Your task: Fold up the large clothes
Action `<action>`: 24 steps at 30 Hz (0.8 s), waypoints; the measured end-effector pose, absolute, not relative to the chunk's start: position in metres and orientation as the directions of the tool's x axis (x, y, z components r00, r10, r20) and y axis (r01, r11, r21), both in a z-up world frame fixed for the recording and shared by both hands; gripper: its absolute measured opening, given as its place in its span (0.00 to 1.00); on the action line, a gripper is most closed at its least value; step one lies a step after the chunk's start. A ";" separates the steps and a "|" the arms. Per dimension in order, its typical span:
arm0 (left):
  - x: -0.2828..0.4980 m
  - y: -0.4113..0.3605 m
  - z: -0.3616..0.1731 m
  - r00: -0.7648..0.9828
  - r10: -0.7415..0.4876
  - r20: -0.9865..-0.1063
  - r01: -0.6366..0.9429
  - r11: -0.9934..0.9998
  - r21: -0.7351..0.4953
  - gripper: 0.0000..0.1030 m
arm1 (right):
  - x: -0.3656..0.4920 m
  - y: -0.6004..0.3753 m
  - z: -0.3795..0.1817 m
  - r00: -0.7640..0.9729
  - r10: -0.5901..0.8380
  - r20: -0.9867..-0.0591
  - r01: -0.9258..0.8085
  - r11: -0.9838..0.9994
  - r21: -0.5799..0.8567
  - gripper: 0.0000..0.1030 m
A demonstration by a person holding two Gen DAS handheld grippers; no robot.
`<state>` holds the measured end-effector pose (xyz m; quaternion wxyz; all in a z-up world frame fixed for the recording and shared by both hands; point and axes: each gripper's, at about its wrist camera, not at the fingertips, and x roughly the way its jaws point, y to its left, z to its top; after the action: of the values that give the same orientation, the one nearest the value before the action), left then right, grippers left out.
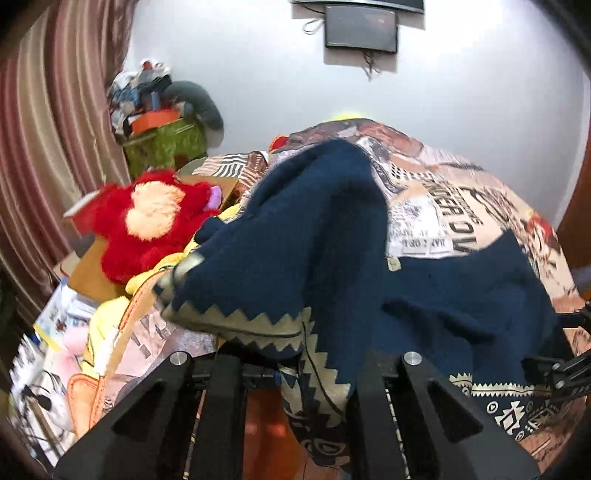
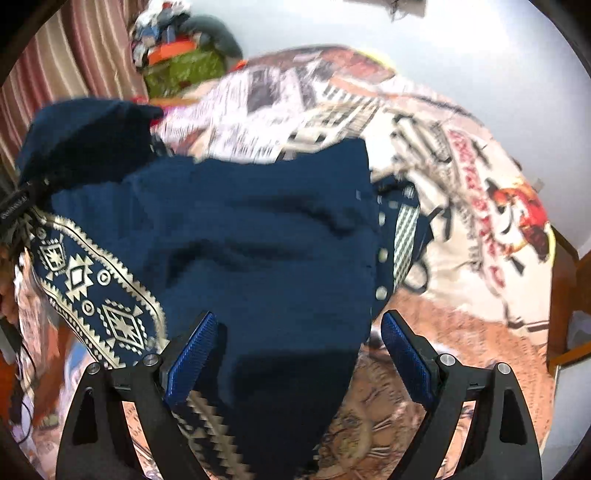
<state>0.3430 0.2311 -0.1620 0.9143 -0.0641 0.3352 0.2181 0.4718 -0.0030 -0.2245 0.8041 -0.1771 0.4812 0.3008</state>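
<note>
Bright, even indoor light; motion blur smears both fisheye views, edges vignetted.

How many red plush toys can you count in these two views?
1. The red plush toy lies left of the navy garment, in front of the curtain; others may be hidden in the clutter.

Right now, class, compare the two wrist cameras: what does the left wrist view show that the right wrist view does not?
Only the left view shows the red plush toy and the dark wall screen. Only the right view shows the garment's button placket and the right gripper open over the cloth. Both show the navy garment with its patterned border, the printed bedspread and the green box.
</note>
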 end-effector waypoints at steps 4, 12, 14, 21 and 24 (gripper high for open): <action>0.352 0.215 -0.145 0.728 0.316 -0.608 -0.380 0.925 0.025 0.09 | 0.467 0.002 -0.235 0.336 0.300 -0.893 -0.675 0.738 -0.006 0.87; 0.412 0.126 -0.079 0.825 0.201 -0.528 -0.204 0.977 0.053 0.07 | 0.466 -0.035 -0.194 0.373 0.356 -0.857 -0.633 0.773 0.046 0.87; 0.414 0.094 -0.071 0.856 0.186 -0.483 -0.145 0.982 0.121 0.07 | 0.465 -0.049 -0.182 0.387 0.371 -0.844 -0.618 0.784 0.060 0.87; 0.400 0.033 -0.109 0.826 0.040 -0.562 0.109 0.967 0.229 0.07 | 0.467 -0.104 -0.161 0.439 0.363 -0.822 -0.542 0.837 0.080 0.87; 0.379 0.024 -0.131 0.799 0.022 -0.600 0.199 0.933 0.299 0.07 | 0.469 -0.124 -0.168 0.418 0.359 -0.835 -0.510 0.853 0.112 0.87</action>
<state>0.3792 0.0236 -0.1310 0.9319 0.1766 0.3131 -0.0475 0.4688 -0.1244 -0.1680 0.8382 -0.0797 0.4733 0.2591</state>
